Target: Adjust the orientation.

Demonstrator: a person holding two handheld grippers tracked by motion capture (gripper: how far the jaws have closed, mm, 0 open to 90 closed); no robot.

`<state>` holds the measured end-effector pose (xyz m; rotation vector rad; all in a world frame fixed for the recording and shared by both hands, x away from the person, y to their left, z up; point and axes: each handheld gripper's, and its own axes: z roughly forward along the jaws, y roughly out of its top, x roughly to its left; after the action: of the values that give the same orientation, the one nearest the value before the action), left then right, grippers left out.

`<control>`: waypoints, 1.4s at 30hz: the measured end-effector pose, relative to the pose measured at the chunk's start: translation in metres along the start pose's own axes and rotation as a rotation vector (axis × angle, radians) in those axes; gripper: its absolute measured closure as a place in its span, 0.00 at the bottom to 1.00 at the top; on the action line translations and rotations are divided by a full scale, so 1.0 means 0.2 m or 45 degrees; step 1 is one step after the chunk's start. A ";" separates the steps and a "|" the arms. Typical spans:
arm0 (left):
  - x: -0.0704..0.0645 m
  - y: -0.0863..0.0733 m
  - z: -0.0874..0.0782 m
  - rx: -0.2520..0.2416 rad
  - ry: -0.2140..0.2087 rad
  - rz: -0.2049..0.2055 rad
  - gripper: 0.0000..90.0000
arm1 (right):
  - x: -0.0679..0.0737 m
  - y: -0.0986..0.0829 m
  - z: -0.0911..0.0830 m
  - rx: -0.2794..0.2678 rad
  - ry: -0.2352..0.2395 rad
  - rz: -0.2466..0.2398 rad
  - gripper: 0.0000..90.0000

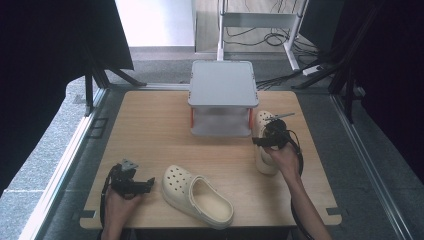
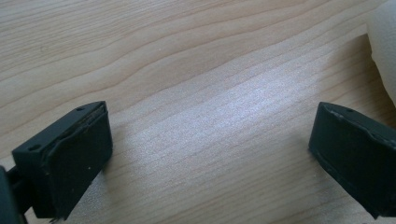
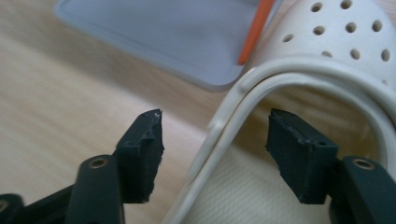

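Note:
Two cream perforated clogs lie on the wooden table [image 1: 150, 130]. One clog [image 1: 197, 196] rests near the front edge, toe to the left, with its edge at the right of the left gripper view [image 2: 384, 46]. My left gripper [image 1: 141, 186] [image 2: 210, 154] is open just left of it, above bare wood. The other clog [image 1: 264, 145] [image 3: 327, 51] lies at the right beside the rack. My right gripper [image 1: 267, 141] [image 3: 215, 149] is open, one jaw on each side of that clog's side wall and strap [image 3: 219, 135], not closed on it.
A grey two-tier rack [image 1: 222, 95] with orange posts [image 3: 254, 30] stands at the back middle of the table, close to the right clog. Dark curtains, metal frame legs and cables surround the table.

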<state>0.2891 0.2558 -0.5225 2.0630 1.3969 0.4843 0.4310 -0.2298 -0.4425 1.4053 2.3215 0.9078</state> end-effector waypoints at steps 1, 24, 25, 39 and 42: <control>0.00 0.00 0.00 0.000 0.000 0.000 0.00 | -0.01 0.00 0.02 0.000 -0.011 0.003 0.44; 0.00 0.00 0.00 -0.002 -0.003 0.000 0.00 | -0.10 -0.04 -0.01 -0.039 -0.179 0.127 0.86; 0.00 0.00 0.00 -0.002 -0.003 0.000 0.00 | -0.10 -0.04 -0.03 -0.043 -0.182 0.119 0.86; 0.00 0.00 0.00 -0.002 -0.002 0.001 0.00 | 0.03 -0.10 -0.34 -0.100 -0.062 -0.048 0.86; 0.00 0.00 0.00 -0.001 -0.003 0.001 0.00 | 0.11 -0.10 -0.37 -0.108 -0.011 -0.097 0.86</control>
<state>0.2894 0.2557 -0.5225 2.0634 1.3945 0.4827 0.3677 -0.2450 -0.3978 1.2751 2.2852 0.9643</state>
